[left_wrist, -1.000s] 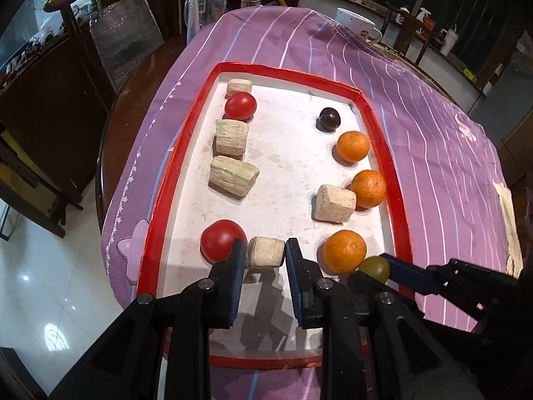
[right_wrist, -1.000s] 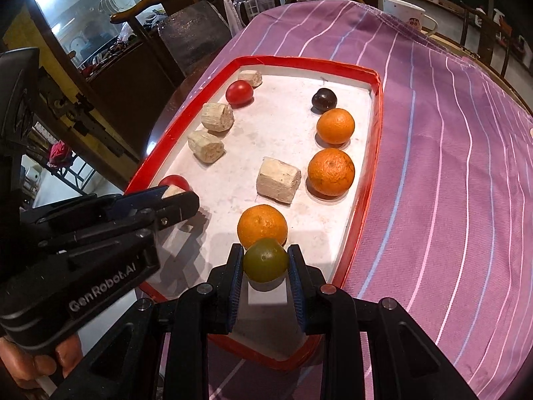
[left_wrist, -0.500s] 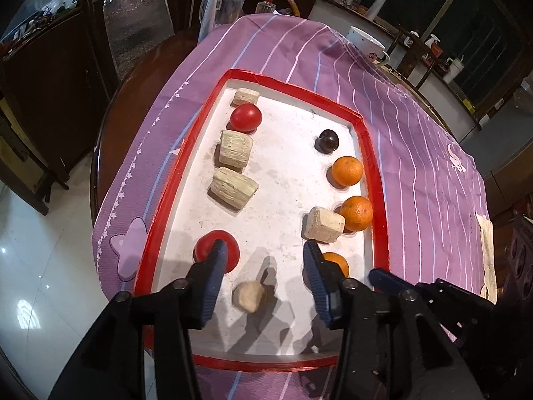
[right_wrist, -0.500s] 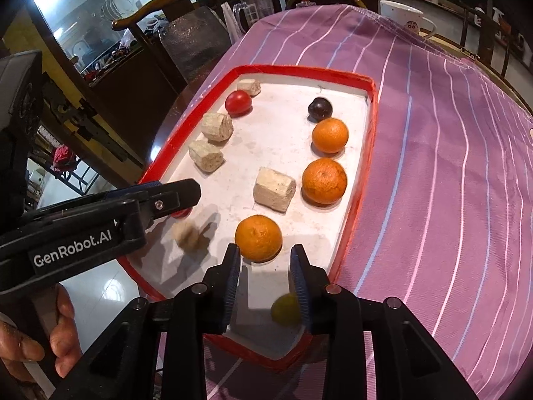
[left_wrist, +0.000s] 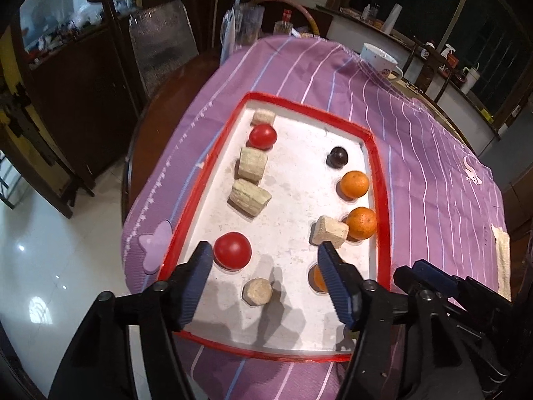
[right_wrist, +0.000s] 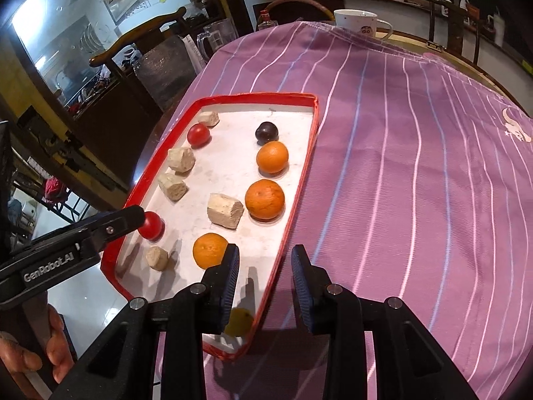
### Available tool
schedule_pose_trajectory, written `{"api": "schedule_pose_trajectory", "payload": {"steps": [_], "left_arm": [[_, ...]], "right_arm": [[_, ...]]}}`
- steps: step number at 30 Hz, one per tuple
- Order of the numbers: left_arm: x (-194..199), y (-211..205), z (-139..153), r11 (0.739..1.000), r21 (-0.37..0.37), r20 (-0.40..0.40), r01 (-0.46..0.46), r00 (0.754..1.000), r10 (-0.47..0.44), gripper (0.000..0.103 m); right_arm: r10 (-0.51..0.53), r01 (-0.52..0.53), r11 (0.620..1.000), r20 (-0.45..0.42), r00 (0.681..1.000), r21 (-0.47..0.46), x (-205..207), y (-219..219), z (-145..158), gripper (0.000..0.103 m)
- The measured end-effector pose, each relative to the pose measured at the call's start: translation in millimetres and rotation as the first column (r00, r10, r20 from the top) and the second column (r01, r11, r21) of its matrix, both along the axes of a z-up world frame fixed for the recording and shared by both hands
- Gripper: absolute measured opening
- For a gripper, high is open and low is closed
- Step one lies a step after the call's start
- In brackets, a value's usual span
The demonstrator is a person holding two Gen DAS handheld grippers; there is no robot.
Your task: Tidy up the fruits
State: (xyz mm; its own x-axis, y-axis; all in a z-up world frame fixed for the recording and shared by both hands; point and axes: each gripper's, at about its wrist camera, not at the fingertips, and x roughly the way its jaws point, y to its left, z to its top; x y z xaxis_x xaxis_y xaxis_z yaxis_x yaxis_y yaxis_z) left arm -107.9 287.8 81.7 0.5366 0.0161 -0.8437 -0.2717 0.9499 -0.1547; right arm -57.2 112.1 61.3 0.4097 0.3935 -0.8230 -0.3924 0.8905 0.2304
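Observation:
A red-rimmed white tray (left_wrist: 373, 153) (right_wrist: 298, 180) holds the fruit. My left gripper (left_wrist: 265, 260) hangs above its near end, jaws opening. A small beige chunk (left_wrist: 257, 291) (right_wrist: 157, 258) lies loose on the tray below the gap, and a red tomato (left_wrist: 232, 250) sits by the left finger. My right gripper (right_wrist: 265, 256) is open over the tray's right rim with nothing between its fingers. A green-yellow fruit (right_wrist: 238, 321) rests in the near corner, partly behind the left finger. Three oranges (right_wrist: 272, 156) (right_wrist: 265, 199) (right_wrist: 210, 250) line the right side behind a dark plum (right_wrist: 266, 132).
Several more beige chunks (left_wrist: 250, 196) and a second tomato (left_wrist: 263, 136) sit along the tray's left side. A white mug (right_wrist: 356, 23) stands at the far table edge. A wooden chair (left_wrist: 160, 50) and a glass jug (right_wrist: 215, 38) are behind. A person's hand (right_wrist: 30, 356) holds the left gripper.
The left jaws spread and let go of the beige chunk, which now lies on the tray. The right jaws released the green-yellow fruit into the near corner. Both grippers rose.

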Motion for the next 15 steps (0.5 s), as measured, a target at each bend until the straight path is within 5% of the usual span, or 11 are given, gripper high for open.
{"api": "schedule_pose_trajectory", "payload": {"steps": [9, 15], "left_arm": [[-20, -31, 30, 0.985, 0.158, 0.072, -0.07, 0.996, 0.059, 0.078], [-27, -49, 34, 0.98, 0.179, 0.078, -0.083, 0.994, 0.07, 0.079]], "right_arm": [[0.044, -0.044, 0.999, 0.049, 0.998, -0.012, -15, -19, 13, 0.037], [0.049, -0.049, 0.999, 0.047, 0.998, -0.012, -17, -34, 14, 0.037]]}}
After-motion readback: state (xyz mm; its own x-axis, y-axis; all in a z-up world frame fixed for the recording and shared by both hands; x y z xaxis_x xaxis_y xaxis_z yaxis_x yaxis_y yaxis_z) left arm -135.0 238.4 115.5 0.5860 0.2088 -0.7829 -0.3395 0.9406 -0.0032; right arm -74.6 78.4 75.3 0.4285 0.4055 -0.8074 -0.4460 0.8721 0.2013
